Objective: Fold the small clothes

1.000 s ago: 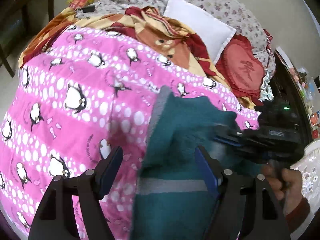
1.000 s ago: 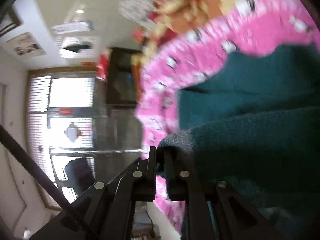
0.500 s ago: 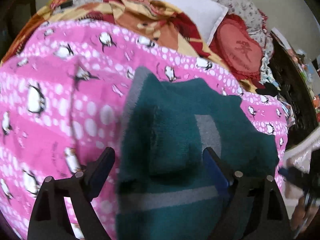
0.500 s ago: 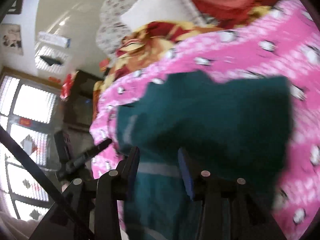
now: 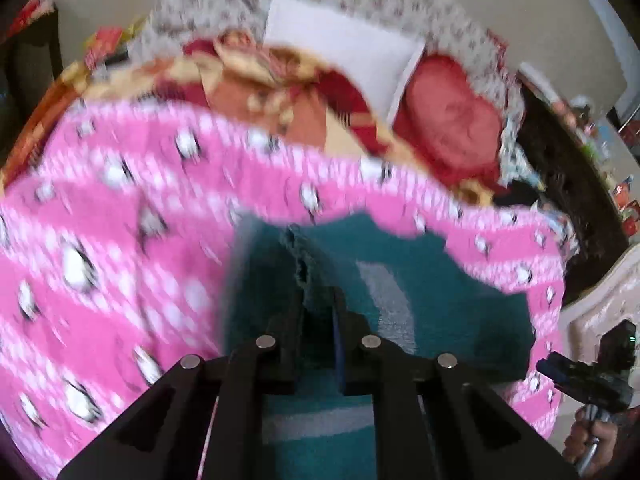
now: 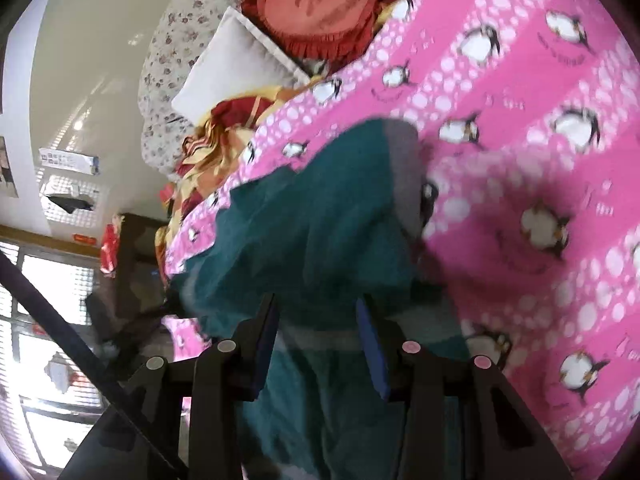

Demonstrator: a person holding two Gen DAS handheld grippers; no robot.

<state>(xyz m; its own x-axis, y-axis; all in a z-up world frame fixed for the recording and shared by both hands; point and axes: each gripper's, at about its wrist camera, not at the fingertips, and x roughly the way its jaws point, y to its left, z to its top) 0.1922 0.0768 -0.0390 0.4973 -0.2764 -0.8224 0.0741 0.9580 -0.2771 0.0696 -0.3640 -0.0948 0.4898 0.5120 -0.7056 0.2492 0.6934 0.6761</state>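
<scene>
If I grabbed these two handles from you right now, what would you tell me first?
Left gripper: shut, fingers pinching a ridge of the teal garment.
Right gripper: open, nothing held; fingers above the same garment.
The garment lies on the pink penguin blanket, partly folded over itself, grey stripes showing.
Done: it looks like one flap is folded over.
Left: probably take an edge with the right gripper and finish the fold, then flatten it.

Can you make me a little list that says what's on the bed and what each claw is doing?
garment: teal knit top with grey stripes, lying on the blanket
blanket: pink penguin blanket spread over the bed
left claw: shut, pinching a raised fold of the teal top
right claw: open, over the teal top, not gripping it
behind: white pillow, red heart cushion
</scene>
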